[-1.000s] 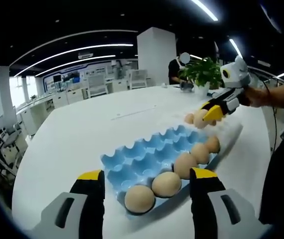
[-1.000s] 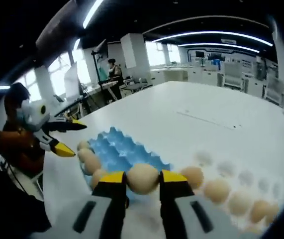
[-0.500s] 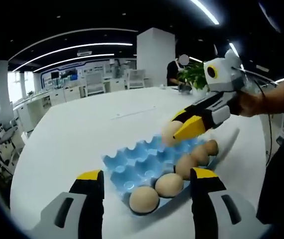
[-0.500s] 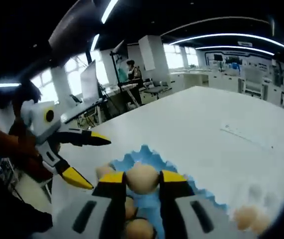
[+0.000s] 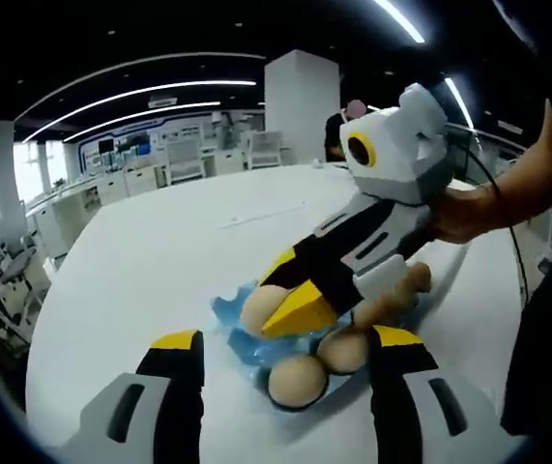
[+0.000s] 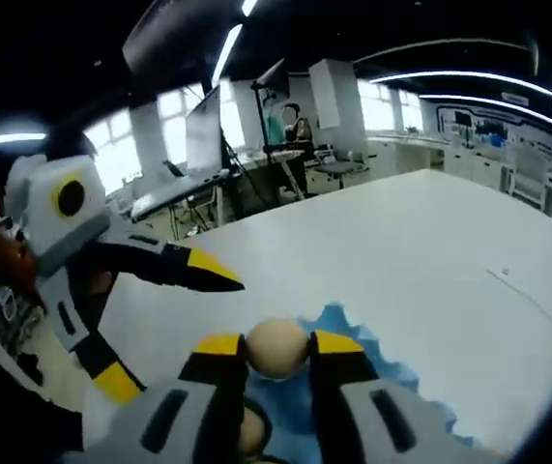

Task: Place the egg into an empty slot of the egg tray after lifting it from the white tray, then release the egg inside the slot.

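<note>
From my left gripper view, the left gripper hangs wide open and empty near the blue egg tray on the white table. Over the tray the right gripper clamps a smooth tan egg — three more eggs sit in the tray's near slots. My right gripper view shows that egg pinched between its pads, just above the tray's scalloped far edge.

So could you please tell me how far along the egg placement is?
Done: the pale brown egg is lifted. In hand: the right gripper clamps it above the blue moulded egg tray. Left: lowering it into an empty slot and releasing. The left gripper is open.
</note>
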A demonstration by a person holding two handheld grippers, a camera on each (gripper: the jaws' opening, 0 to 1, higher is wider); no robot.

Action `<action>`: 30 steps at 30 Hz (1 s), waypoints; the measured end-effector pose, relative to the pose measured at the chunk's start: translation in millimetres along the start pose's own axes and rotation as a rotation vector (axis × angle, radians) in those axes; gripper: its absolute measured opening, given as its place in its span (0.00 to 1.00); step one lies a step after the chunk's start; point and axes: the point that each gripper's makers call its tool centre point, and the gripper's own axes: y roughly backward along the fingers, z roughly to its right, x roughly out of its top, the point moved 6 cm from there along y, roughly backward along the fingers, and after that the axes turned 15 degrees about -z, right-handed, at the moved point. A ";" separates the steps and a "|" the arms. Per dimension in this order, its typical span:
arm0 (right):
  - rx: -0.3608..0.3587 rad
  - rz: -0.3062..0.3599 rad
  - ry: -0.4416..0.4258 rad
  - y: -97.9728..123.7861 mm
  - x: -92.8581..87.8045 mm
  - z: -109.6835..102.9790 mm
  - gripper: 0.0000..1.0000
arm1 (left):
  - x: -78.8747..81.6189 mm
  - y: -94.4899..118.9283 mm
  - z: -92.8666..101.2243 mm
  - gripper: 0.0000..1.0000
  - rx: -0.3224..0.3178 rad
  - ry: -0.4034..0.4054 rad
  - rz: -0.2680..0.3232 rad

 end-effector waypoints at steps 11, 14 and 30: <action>-0.013 -0.045 0.080 -12.7 -5.4 -2.5 0.25 | -4.3 -2.9 -4.2 0.68 -0.012 0.004 -0.007; -0.014 -0.047 0.095 -14.0 -6.0 -2.4 0.25 | -4.4 -3.4 -5.0 0.67 -0.013 0.006 -0.007; -0.037 -0.068 0.198 -17.2 -6.4 -5.5 0.26 | -1.4 -5.9 0.5 0.66 -0.021 -0.003 -0.015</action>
